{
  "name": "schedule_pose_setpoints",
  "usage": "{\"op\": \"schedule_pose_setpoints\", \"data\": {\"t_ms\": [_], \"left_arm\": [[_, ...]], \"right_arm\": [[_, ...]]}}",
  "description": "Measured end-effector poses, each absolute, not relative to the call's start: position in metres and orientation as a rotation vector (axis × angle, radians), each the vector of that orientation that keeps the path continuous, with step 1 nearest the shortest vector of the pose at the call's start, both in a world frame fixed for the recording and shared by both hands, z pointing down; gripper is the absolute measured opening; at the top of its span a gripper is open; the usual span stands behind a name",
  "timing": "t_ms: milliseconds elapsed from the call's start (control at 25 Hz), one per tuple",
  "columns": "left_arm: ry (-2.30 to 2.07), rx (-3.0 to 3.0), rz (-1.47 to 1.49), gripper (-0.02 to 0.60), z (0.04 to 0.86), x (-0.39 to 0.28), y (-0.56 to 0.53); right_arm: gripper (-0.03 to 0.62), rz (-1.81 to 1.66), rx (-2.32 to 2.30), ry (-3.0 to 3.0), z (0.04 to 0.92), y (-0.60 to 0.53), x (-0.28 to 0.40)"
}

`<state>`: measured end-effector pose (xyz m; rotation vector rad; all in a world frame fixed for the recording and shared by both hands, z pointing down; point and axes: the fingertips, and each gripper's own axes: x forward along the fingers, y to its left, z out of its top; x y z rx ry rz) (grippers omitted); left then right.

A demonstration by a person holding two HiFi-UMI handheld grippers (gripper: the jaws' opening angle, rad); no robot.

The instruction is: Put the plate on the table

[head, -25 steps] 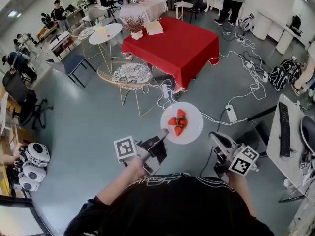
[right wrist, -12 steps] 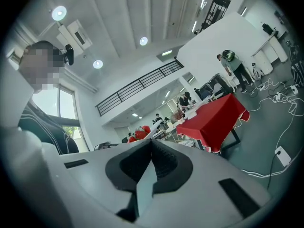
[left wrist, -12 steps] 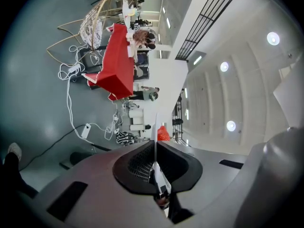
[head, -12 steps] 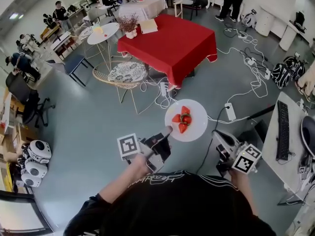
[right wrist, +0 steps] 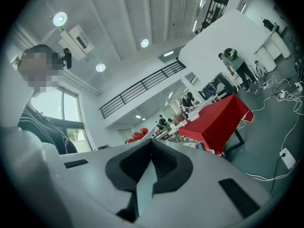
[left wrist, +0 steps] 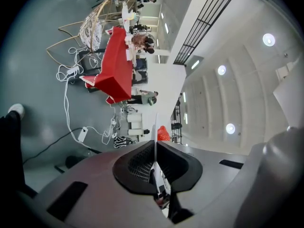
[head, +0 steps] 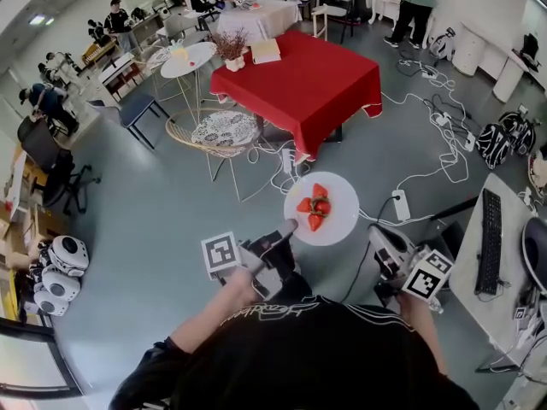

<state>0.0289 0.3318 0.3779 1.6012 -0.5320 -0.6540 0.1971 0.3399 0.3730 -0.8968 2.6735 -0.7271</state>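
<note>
Carry step, plate not yet at the table.

- Left gripper [head: 289,226]: jaws nearly together, pinched on the near-left rim of the white plate [head: 344,219]. In the left gripper view the rim shows as a thin white edge [left wrist: 155,137] running between the pads.
- Plate hangs out in front of me above the grey floor, roughly level, held at one side only. Strawberries [head: 314,209] are piled near its middle.
- Right gripper [head: 377,239]: jaws together, nothing between them. It sits low at my right, just beside the plate and not touching it.
- Red table [head: 309,77] is ahead, well apart from the plate. Its near half looks bare; a book [head: 267,49] and a flower pot [head: 232,48] sit at the far corner.
- Cables [head: 432,126] and a power strip [head: 400,204] lie on the floor toward the table, with a wicker chair [head: 224,131] to the left.

Next, as I judge it: walk forward clear of the cords, keep the plate flat so the berries do not slide, and lower it onto the bare red cloth before loosening the grip.
</note>
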Motion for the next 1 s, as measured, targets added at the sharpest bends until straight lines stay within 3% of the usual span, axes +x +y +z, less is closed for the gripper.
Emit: {"op": "schedule_pose_setpoints", "data": {"t_ms": [520,1000], "left_arm": [[-0.517,1.561,-0.654,0.017,0.404,0.022,0.231],[-0.567,1.508,-0.636,0.017,0.434,-0.038,0.013]], "right_arm": [[0.008,-0.768,-0.955,2.625,0.399,0.25,0.2],[0.008,-0.831,-1.007,2.622,0.414,0.024,0.145]]}}
